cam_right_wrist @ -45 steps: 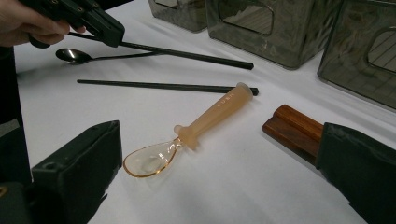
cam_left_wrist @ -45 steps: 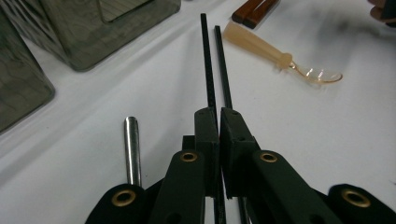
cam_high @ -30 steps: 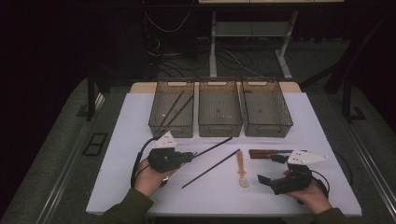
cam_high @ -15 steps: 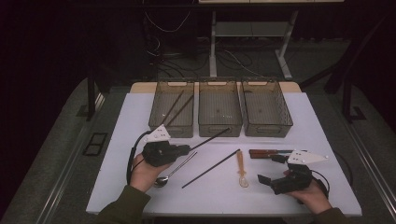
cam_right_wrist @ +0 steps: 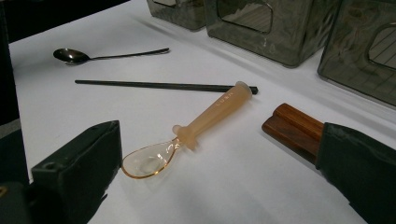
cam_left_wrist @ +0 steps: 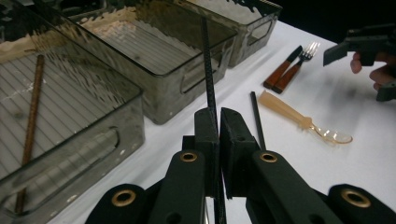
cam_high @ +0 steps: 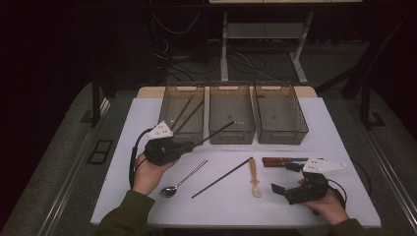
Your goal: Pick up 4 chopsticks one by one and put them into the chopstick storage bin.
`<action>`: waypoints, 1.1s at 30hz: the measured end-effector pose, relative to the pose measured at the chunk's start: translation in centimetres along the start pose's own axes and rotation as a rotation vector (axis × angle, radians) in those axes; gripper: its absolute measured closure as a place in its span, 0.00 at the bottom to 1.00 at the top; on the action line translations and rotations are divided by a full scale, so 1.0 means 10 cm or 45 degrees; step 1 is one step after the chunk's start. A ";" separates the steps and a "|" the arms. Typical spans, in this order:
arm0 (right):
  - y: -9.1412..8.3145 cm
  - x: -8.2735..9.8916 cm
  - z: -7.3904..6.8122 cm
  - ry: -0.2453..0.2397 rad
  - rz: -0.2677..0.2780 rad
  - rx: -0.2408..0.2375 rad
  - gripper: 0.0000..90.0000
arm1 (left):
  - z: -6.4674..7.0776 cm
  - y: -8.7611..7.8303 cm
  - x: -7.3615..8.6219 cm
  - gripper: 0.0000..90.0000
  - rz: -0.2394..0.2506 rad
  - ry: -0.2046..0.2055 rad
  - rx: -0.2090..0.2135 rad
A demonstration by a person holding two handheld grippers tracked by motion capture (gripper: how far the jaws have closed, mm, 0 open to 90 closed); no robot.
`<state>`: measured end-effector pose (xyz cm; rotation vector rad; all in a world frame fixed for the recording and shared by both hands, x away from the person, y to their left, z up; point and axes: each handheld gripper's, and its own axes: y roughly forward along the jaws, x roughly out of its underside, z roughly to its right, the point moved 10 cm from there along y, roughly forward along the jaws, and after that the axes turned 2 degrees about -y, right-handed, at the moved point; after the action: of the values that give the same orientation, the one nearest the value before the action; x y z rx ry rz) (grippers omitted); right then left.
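Resting low at the lower right of the high view, the right gripper [cam_high: 283, 180] has its jaws spread apart, empty, with the translucent amber plastic spoon [cam_right_wrist: 187, 136] lying on the white table [cam_high: 344, 147] between them. Left of centre, the left gripper [cam_high: 189, 145] is clenched on a thin black chopstick [cam_high: 215, 133] slanting up toward the three smoky clear plastic bins [cam_high: 231, 118]. A second black chopstick [cam_high: 222, 177], a metal spoon [cam_high: 182, 180] and wooden-handled cutlery [cam_high: 278, 161] lie between.
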<state>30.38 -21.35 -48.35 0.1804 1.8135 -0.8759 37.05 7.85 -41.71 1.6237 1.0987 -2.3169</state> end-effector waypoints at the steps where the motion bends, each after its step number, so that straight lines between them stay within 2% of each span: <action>1: 0.00 0.00 0.00 0.001 0.001 -0.001 0.01 | -0.02 0.00 -0.01 0.96 0.004 -0.001 -0.007; 7: 0.00 0.00 0.00 0.001 0.003 -0.001 0.01 | -0.14 0.02 -0.08 0.96 0.008 -0.007 -0.049; 15: 0.00 0.00 0.00 0.000 0.002 -0.001 0.01 | -0.39 0.04 -0.19 0.96 0.018 -0.024 -0.139; 26: -0.01 0.00 0.00 0.002 0.006 0.001 0.01 | -0.79 -0.03 -0.36 0.96 0.054 -0.088 -0.281; 33: -0.01 0.00 0.00 0.005 0.006 -0.001 0.01 | -1.08 -0.03 -0.41 0.96 0.053 -0.156 -0.370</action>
<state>30.36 -21.43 -48.26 0.1860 1.8162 -0.8720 47.06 13.35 -39.89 1.3678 1.2885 -2.0824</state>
